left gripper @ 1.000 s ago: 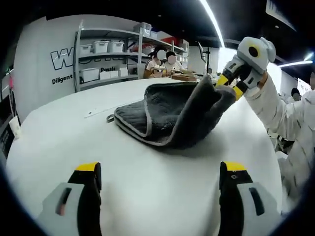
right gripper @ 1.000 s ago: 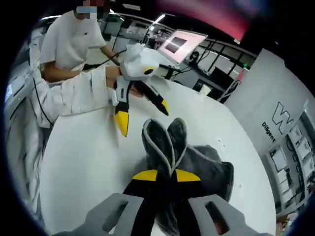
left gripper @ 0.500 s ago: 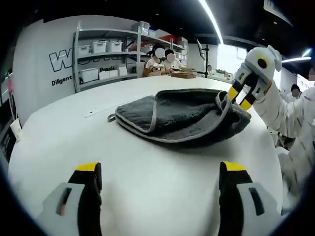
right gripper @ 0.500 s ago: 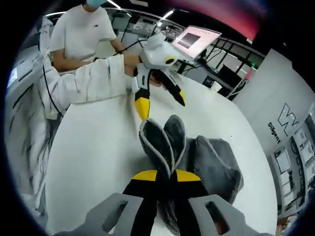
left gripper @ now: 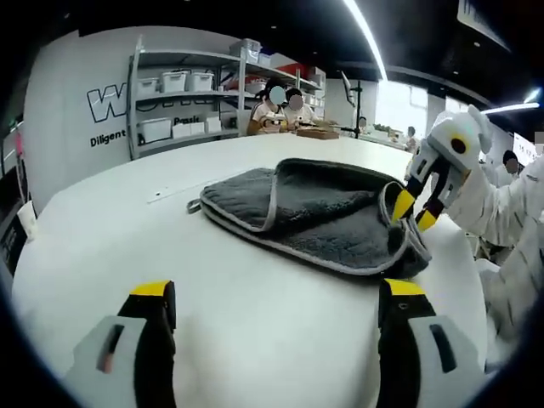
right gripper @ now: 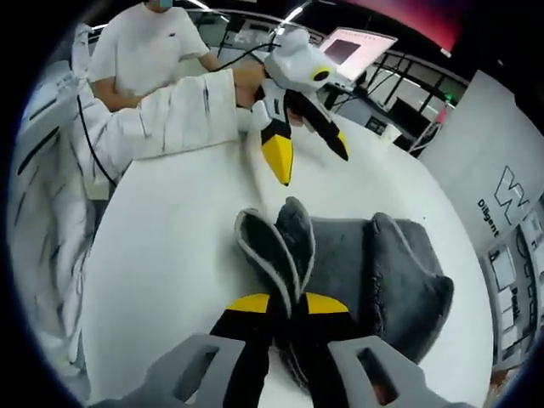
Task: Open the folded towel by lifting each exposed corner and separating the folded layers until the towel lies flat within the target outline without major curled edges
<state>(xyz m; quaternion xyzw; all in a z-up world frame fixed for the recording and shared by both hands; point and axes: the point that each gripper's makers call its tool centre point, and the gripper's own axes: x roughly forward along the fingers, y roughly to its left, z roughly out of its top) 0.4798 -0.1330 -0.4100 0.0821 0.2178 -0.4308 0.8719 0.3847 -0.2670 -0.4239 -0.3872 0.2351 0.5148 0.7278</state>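
Right tongs (right gripper: 287,308) are pressed together on a corner of the grey towel (left gripper: 319,212), with the pinched hem standing up in a doubled loop just past their yellow tips. In the left gripper view the same tongs (left gripper: 412,211) sit low at the towel's right edge, close to the white counter (left gripper: 127,229). Left tongs (left gripper: 276,293) are spread wide and carry nothing, held over bare counter at the near side, apart from the cloth; the right gripper view shows them (right gripper: 310,151) raised above the counter beyond the towel.

The towel lies on the counter partly opened: one layer is still doubled back along its left and far sides, with the pale binding showing.

The step in hand looks like laying out this pulled corner. Next, I judge, the corner wants setting down flat and releasing, then the left tongs taking the doubled-over flap. No target outline can be made out.
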